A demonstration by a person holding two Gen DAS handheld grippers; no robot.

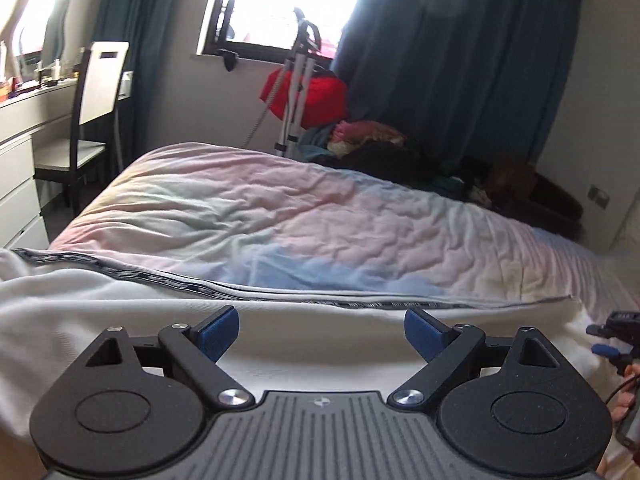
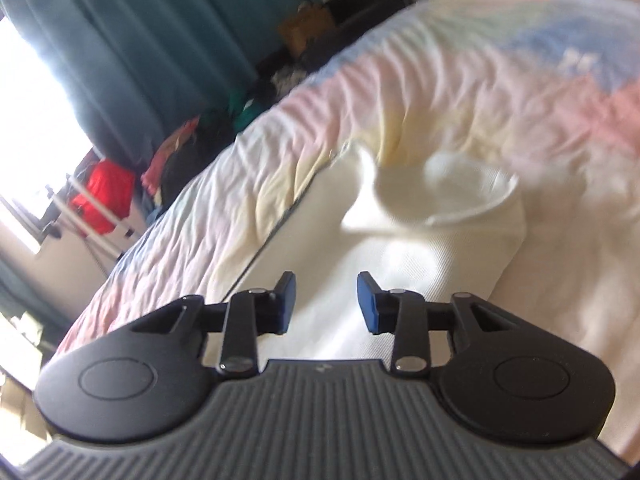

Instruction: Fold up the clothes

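Observation:
A white garment (image 1: 120,304) with a dark striped edge lies spread on the bed in the left wrist view. My left gripper (image 1: 322,334) is open and empty just above it. In the right wrist view the same white garment (image 2: 400,264) shows a round collar opening at its far end. My right gripper (image 2: 326,304) is open and empty above the cloth, and the view is blurred. The right gripper also shows at the right edge of the left wrist view (image 1: 608,334).
The bed carries a wrinkled pastel duvet (image 1: 280,216). A pile of clothes (image 1: 380,144) lies beyond the far bed edge by dark curtains. A stand with a red item (image 1: 312,92) is under the window. A chair (image 1: 88,120) and white drawers (image 1: 16,184) stand at left.

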